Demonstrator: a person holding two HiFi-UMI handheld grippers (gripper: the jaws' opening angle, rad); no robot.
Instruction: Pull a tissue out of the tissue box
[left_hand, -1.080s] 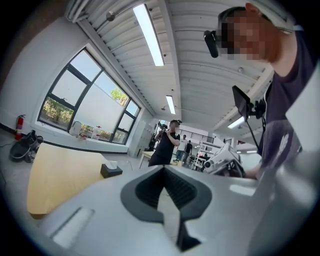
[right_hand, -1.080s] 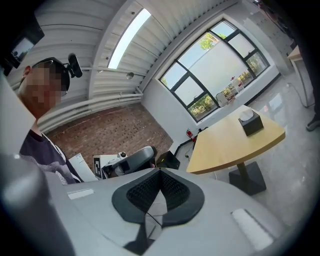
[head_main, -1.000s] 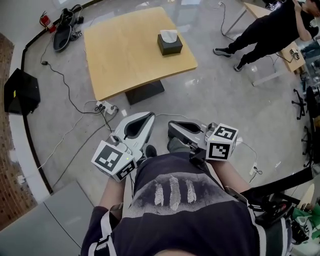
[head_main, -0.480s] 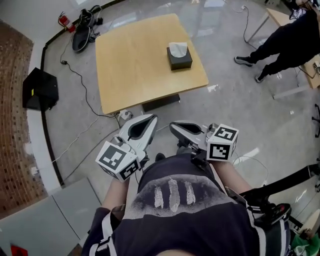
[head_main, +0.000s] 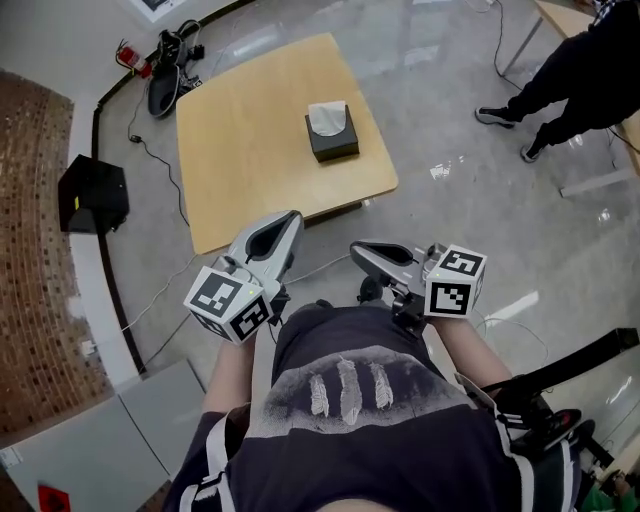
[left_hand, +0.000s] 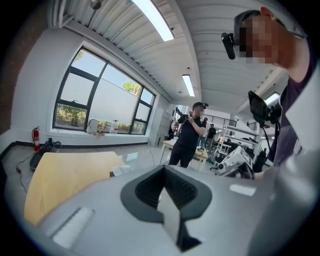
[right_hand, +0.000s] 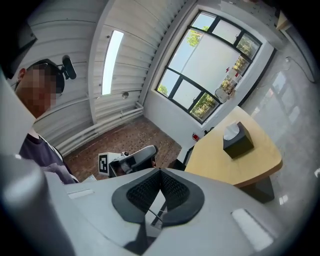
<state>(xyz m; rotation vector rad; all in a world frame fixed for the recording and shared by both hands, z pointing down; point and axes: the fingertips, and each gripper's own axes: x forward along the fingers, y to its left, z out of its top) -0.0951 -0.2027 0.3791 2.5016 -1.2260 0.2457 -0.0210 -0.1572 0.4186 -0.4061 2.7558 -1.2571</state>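
Observation:
A dark tissue box (head_main: 333, 142) with a white tissue (head_main: 326, 118) sticking out of its top stands on a pale wooden table (head_main: 250, 150), toward its right side. In the right gripper view the box (right_hand: 239, 142) and its tissue (right_hand: 231, 131) lie far ahead at the right. Both grippers are held close to my body, well short of the table. My left gripper (head_main: 290, 216) (left_hand: 164, 167) is shut with nothing in it. My right gripper (head_main: 356, 248) (right_hand: 160, 170) also has its jaws together and holds nothing. The left gripper's body (right_hand: 131, 159) shows in the right gripper view.
A person in black (head_main: 590, 70) stands at the upper right beside another table (head_main: 560, 18). A black case (head_main: 92, 190), cables, a bag (head_main: 165, 85) and a red extinguisher (head_main: 123, 55) lie left of the table. A grey cabinet (head_main: 130, 440) is at my lower left.
The table and tissue box have come nearer to me and shifted in the head view. Both grippers moved forward with my body and stayed shut.

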